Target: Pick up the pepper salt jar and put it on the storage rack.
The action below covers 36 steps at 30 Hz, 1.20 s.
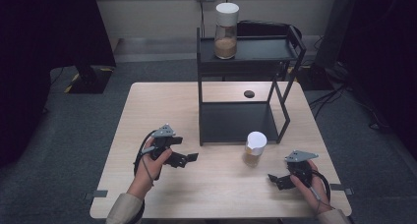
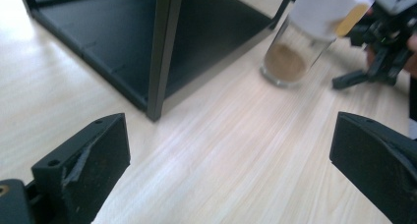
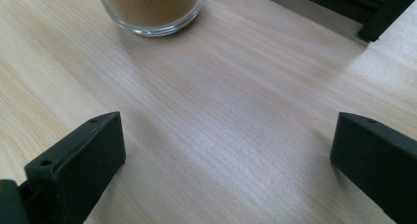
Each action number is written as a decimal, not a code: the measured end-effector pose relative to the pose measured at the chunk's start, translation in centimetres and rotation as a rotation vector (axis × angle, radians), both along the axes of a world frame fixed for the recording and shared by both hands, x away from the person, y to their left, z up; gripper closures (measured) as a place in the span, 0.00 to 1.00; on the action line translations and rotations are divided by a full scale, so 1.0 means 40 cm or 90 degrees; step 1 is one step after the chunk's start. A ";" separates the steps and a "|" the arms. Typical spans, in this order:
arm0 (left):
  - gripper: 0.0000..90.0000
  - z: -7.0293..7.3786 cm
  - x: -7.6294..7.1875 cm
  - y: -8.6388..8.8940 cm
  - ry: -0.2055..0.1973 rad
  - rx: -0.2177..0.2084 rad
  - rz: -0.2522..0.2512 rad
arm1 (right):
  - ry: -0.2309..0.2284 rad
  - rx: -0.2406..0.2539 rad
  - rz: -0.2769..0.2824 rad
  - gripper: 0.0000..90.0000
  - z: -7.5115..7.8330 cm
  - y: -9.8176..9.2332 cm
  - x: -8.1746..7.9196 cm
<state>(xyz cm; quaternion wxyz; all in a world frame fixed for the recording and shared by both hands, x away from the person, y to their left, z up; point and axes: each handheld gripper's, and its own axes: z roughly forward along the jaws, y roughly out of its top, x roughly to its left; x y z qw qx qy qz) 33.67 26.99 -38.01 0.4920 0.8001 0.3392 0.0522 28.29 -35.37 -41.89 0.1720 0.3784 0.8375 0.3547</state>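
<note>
The white-lidded jar stands upright on the counter just in front of the black shelf, at about ten o'clock from the nearer right gripper, whose jaws, like the left gripper's, gape empty.

Black tongs, grey plates, beige sleeves

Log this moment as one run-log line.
left tool: open, empty | right tool: open, empty | jar: upright on table, between tools | second jar: top of rack
</note>
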 end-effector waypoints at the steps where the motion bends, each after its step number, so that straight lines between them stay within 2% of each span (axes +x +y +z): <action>1: 0.01 -0.006 -0.002 0.000 0.001 0.003 0.001 | 0.000 0.000 0.000 0.00 0.000 0.000 0.000; 10: 0.01 -0.033 -0.027 -0.005 -0.006 0.043 0.006 | 0.000 0.000 0.000 0.00 0.000 0.000 0.000; 20: 0.01 -0.070 -0.044 -0.004 0.002 0.080 0.018 | 0.000 0.000 0.000 0.00 0.000 0.000 0.000; 22: 0.01 -0.078 -0.048 -0.001 0.012 0.083 0.024 | 0.000 0.000 0.000 0.00 0.000 0.000 0.000; 26: 0.01 -0.081 -0.059 -0.010 0.004 0.118 0.030 | 0.000 0.000 0.000 0.00 0.000 0.000 0.000; 30: 0.02 -0.087 -0.066 -0.017 -0.007 0.143 0.033 | 0.000 0.000 0.000 0.00 0.000 0.000 0.000; 34: 0.02 -0.095 -0.068 -0.026 0.000 0.166 0.027 | 0.000 0.000 0.000 0.00 0.000 0.000 0.000; 36: 0.01 -0.096 -0.072 -0.031 -0.013 0.179 0.021 | 0.000 0.000 0.000 0.00 0.000 0.000 0.000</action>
